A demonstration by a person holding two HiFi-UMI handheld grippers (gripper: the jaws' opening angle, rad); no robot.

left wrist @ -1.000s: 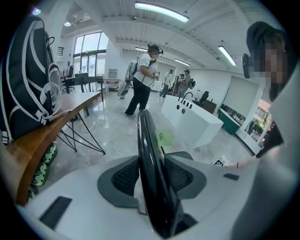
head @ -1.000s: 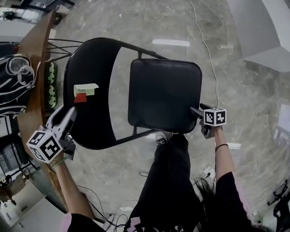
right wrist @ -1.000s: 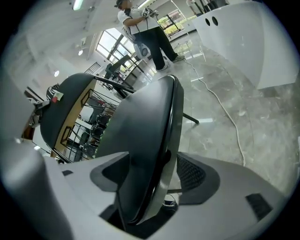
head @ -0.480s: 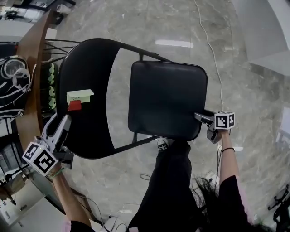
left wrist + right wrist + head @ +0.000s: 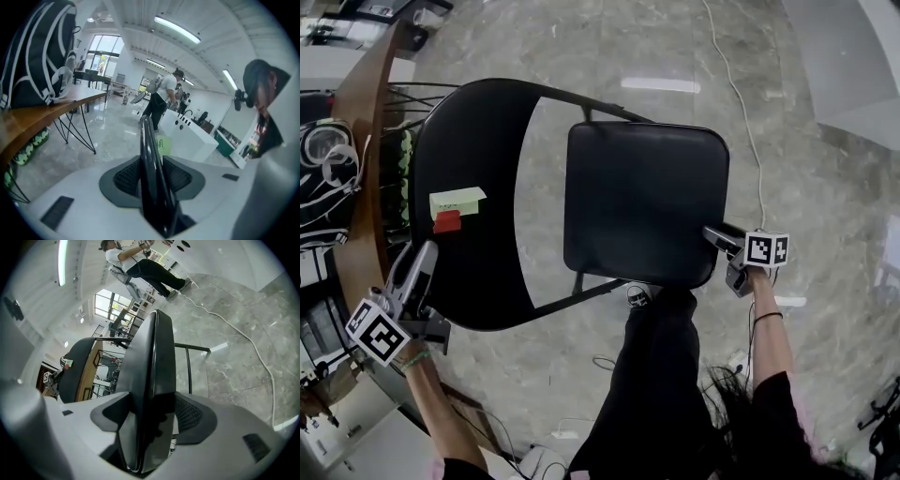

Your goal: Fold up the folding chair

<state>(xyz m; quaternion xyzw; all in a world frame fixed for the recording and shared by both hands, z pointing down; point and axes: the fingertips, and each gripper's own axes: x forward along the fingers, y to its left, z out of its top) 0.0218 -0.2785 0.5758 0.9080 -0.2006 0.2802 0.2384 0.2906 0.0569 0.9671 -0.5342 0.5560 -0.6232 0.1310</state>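
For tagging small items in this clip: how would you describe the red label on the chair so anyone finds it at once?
Find the black folding chair on the marble floor and its curved backrest, left of the seat. Stuck on the backrest, the red label is the lower, smaller patch, just below the pale green note.

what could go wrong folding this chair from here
The right gripper holds only a corner of the seat; it may slip as the seat swings. The backrest is near the wooden table and could knock it. A shoe by the seat's near edge might get pinched.
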